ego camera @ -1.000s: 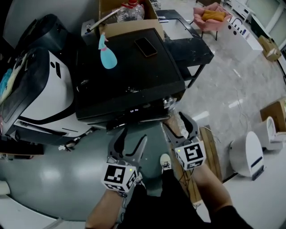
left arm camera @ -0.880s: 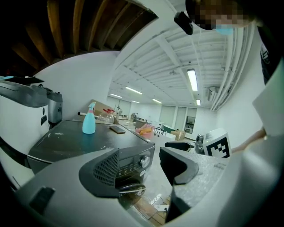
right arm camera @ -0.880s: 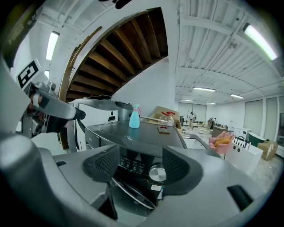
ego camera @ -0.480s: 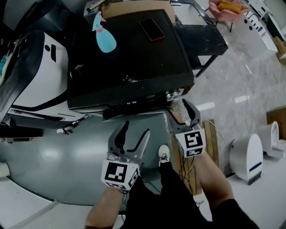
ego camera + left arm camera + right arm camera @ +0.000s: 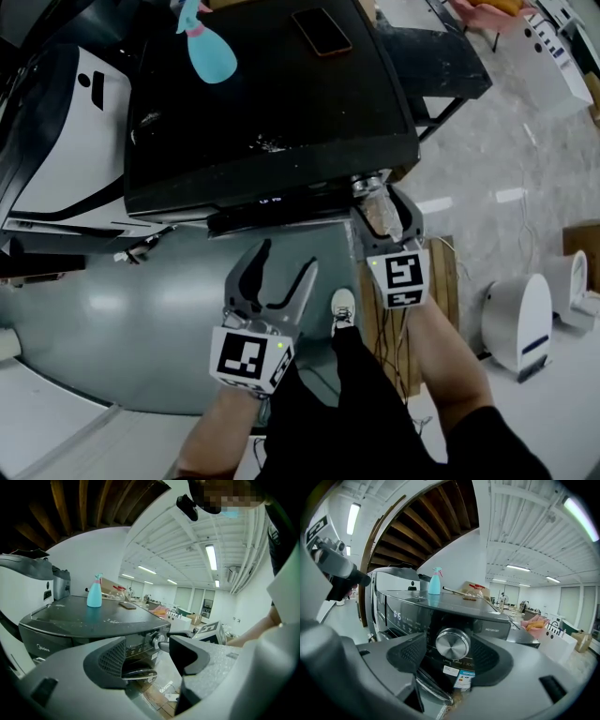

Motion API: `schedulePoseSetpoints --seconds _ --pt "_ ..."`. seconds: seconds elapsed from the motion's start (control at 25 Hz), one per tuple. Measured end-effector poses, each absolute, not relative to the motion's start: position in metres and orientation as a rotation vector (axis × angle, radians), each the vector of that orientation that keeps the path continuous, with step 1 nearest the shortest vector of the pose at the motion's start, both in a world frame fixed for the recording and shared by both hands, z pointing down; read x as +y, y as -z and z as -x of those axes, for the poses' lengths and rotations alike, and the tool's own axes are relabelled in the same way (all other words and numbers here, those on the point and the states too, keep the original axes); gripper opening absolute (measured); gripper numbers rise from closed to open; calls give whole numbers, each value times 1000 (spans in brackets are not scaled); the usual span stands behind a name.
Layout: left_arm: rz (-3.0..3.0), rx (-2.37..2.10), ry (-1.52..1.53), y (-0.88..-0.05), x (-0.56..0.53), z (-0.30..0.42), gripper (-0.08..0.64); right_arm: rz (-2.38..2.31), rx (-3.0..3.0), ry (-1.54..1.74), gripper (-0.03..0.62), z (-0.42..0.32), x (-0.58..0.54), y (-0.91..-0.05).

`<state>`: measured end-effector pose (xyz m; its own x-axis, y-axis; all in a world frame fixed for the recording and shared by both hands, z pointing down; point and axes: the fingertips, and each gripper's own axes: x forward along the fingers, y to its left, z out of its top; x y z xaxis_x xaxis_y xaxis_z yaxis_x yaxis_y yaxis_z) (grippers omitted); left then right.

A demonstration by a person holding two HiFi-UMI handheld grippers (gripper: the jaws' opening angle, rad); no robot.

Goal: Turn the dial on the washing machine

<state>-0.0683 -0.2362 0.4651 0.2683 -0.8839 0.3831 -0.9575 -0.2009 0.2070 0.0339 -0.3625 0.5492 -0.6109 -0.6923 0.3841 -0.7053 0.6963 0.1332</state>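
The dark washing machine [image 5: 267, 122] stands in front of me, seen from above in the head view. Its silver dial [image 5: 367, 184] sits at the right end of the front panel. My right gripper [image 5: 381, 200] reaches up to that corner. In the right gripper view the dial [image 5: 453, 643] shows round and shiny between the two open jaws of my right gripper [image 5: 449, 649], with a narrow gap on each side. My left gripper [image 5: 276, 277] hangs open lower down, over the grey floor, holding nothing. The left gripper view shows the dial [image 5: 156, 641] beyond the jaws of my left gripper [image 5: 147, 656].
A teal spray bottle [image 5: 208, 52] and a phone [image 5: 322, 31] lie on the machine's top. A white appliance [image 5: 66, 122] stands at the left. A wooden pallet [image 5: 442, 281] and a white device [image 5: 525, 319] are at the right. The person's shoe [image 5: 343, 307] is between the grippers.
The head view has shifted forward over the machine. My right gripper has risen to the front panel until its jaws stand either side of the dial. The left gripper keeps its place, open.
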Motion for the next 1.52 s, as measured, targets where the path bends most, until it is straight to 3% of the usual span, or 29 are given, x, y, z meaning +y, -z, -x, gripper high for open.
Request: schedulePoseSetpoints --seconds 0.76,1.04,1.28,1.52 --pt "-2140 -1639 -238 -494 -236 73 270 -1198 -2458 -12 264 -29 -379 -575" --pt "-2139 -1634 -228 -496 -233 74 272 -1242 -2521 -225 262 -33 -381 -578" --pt "-2142 -1631 -228 -497 -232 74 270 -1288 -2613 -615 264 -39 -384 -582" --pt "-2143 -1631 -225 -496 -232 74 270 -1301 -2600 -569 270 -39 -384 -581"
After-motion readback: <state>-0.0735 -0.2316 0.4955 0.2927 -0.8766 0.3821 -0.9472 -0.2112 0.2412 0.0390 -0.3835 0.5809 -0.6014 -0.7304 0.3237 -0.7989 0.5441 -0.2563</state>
